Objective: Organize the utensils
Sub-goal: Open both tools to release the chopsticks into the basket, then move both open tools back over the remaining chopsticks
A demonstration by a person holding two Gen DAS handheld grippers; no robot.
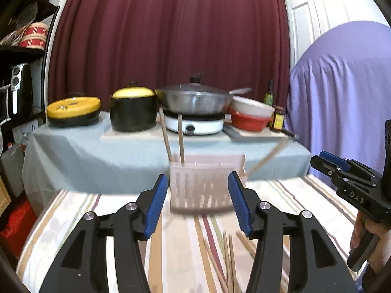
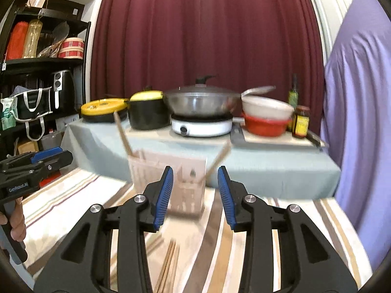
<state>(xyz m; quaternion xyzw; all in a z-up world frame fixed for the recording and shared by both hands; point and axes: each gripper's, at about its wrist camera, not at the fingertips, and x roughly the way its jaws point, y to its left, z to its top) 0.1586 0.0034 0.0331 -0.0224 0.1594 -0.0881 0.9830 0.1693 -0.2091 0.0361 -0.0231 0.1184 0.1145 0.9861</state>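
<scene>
A beige slotted utensil holder (image 1: 200, 190) (image 2: 189, 195) stands on the striped tablecloth (image 1: 80, 210), a little blurred. Three wooden chopsticks (image 1: 180, 139) (image 2: 123, 134) lean upright in it, one tilted off to the right. Several loose chopsticks (image 1: 229, 261) (image 2: 168, 261) lie flat on the cloth nearer to me. My left gripper (image 1: 198, 178) (image 2: 48, 155) hovers short of the holder, open, with nothing between its blue pads. My right gripper (image 2: 195, 171) (image 1: 327, 161) hangs beside it at the right, also open and holding nothing. A hand grips each handle.
Behind stands a lower table (image 1: 97, 151) under a grey-blue cloth, bearing yellow-lidded black pots, a lidded wok (image 1: 195, 97) on a white cooker, stacked bowls (image 2: 267, 117) and bottles. A purple-draped shape (image 1: 347, 97) fills the right. Black shelves (image 2: 36, 73) with an air fryer stand left.
</scene>
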